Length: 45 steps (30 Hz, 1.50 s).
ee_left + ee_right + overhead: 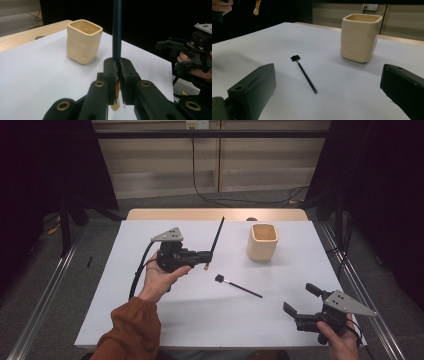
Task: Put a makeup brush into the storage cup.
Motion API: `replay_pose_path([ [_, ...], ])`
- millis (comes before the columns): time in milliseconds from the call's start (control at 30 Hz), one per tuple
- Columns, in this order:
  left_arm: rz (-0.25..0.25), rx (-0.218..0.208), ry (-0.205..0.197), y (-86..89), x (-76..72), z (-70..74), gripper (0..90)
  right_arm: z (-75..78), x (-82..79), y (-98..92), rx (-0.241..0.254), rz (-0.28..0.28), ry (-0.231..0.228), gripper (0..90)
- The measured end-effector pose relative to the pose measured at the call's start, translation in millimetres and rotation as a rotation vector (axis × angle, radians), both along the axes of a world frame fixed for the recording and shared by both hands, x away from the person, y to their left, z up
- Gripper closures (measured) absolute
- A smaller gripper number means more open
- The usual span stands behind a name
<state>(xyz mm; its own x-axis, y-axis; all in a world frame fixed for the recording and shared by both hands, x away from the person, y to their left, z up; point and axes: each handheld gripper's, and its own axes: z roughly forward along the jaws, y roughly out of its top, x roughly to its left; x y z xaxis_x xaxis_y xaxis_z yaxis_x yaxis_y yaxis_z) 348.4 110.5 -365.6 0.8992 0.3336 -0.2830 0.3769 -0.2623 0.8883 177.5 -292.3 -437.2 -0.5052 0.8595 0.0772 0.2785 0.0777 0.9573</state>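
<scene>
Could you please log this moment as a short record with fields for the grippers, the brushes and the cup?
left gripper: shut on the long brush, raised off the table
right gripper: open, holding nothing
small brush: lying flat between the two grippers
cup: upright, cream, nothing visible inside

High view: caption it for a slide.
Left gripper lifts a brush; a second brush lies near the cup.
</scene>
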Motion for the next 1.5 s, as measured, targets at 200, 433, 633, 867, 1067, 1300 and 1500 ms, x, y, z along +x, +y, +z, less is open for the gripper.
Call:
replay_pose_path([
  [200,-0.031,0.072,0.010,-4.4,0.8,3.0,84.9,-0.1,0.3,0.0,0.000,0.003,0.000,0.0],
  [433,-0.073,0.166,0.034,-7.1,-0.5,4.3,84.9,-0.2,0.2,-0.2,-0.001,0.005,0.000,0.0],
  [633,-0.135,0.258,0.056,-12.5,-1.0,5.3,84.8,-0.2,0.3,0.1,0.000,0.005,0.001,0.0],
  [867,-0.167,0.377,0.097,-20.3,3.1,7.4,84.8,-0.1,0.2,0.0,0.000,0.006,0.000,0.0],
  [1067,-0.203,0.456,0.109,-24.9,5.0,10.0,84.7,-0.3,0.4,-0.2,0.000,0.004,0.001,0.0],
  [1300,-0.256,0.537,0.121,-32.7,-2.5,5.2,84.7,-0.4,0.6,0.9,0.008,0.003,0.008,0.0],
  [1500,-0.293,0.602,0.147,-36.6,-0.9,3.1,84.7,-0.5,0.6,1.3,0.008,0.007,0.009,0.0],
])
